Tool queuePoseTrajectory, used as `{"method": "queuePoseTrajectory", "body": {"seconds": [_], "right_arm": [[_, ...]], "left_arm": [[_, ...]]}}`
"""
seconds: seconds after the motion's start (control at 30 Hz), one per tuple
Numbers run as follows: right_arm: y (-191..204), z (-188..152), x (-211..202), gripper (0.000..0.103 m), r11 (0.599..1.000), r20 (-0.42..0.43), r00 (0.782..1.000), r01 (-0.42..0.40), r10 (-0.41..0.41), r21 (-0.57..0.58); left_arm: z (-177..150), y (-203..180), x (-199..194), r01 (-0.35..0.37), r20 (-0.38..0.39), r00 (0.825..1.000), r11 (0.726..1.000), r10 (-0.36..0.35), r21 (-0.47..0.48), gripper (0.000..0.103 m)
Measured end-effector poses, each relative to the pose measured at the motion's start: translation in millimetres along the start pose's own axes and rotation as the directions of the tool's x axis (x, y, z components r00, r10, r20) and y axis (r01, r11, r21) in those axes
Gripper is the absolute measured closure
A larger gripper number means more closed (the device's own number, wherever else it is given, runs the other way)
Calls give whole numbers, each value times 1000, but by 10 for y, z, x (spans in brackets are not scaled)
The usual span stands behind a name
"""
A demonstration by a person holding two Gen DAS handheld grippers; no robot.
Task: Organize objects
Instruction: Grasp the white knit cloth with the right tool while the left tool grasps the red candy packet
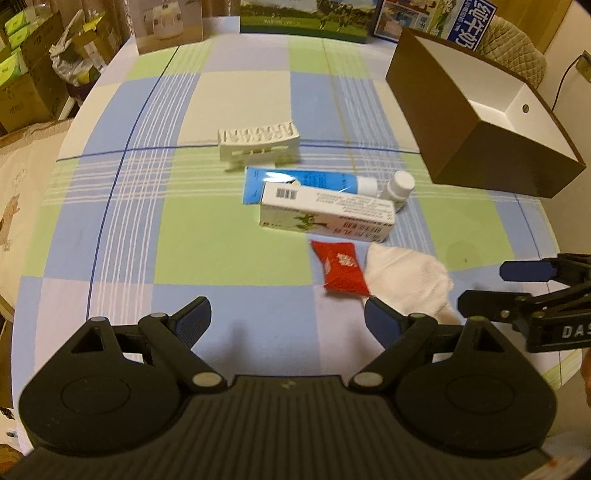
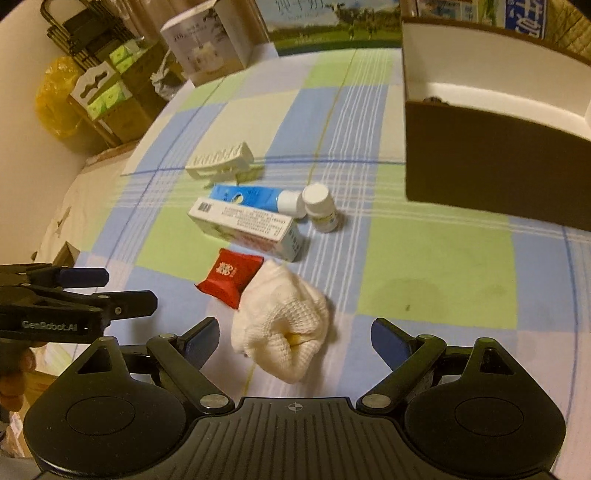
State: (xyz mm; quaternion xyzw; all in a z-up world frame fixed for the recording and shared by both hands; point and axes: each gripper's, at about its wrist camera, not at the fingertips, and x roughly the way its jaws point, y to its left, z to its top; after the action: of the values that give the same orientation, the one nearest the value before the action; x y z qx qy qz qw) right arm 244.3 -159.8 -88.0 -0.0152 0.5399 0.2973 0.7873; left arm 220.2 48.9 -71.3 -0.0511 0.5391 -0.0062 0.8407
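A loose cluster lies mid-table: a white ridged clip (image 1: 258, 142) (image 2: 221, 160), a blue tube (image 1: 306, 182) (image 2: 247, 195), a white carton (image 1: 325, 216) (image 2: 247, 229), a small white bottle (image 1: 397, 188) (image 2: 321, 210), a red packet (image 1: 340, 271) (image 2: 229, 277) and a crumpled white cloth (image 1: 406, 280) (image 2: 284, 325). My left gripper (image 1: 288, 323) (image 2: 129, 291) hovers open, nearer than the red packet and left of it, with only tablecloth between its fingers. My right gripper (image 2: 295, 341) (image 1: 487, 288) is open above the cloth, which shows between its fingers, untouched.
An open brown box (image 1: 480, 122) (image 2: 495, 173) with a white inside stands at the right on the checked tablecloth (image 1: 221, 240). Printed cartons (image 1: 303, 16) line the far edge. Stacked cardboard boxes (image 1: 33, 74) and a yellow bag (image 2: 55, 99) sit off the table's left side.
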Motion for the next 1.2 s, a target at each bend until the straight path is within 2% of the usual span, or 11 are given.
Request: {"method": "queuePoseTrajectory", "body": {"seconds": [0.5,0.57,0.77,0.93,1.1,1.2], "right_arm": [[26,24,511,38,998,-48,999,22,-20,55],[16,9,536,49,998,-55,998,19,-16,61],[-59,-29,456,72,998,-20,1000,2,-1,61],[-144,-41,318,74,997,2,999,44,-44,59],[-436,-85,102,74,987,29,996,83,-88,137],[-647,-110,-12,74,976,40,993,102,-112,193]], "left_arm": [[27,152,198,4,-14,1000,1000,-4,-2,15],[36,147,224,6,-16,1000,1000,-6,0,15],[48,83,307,16,-27,1000,1000,-15,17,15],[88,-24,389,51,-29,998,998,-51,30,16],[143,-181,489,74,-18,997,995,-74,60,17],[176,-272,568,75,-19,997,994,-74,79,21]]}}
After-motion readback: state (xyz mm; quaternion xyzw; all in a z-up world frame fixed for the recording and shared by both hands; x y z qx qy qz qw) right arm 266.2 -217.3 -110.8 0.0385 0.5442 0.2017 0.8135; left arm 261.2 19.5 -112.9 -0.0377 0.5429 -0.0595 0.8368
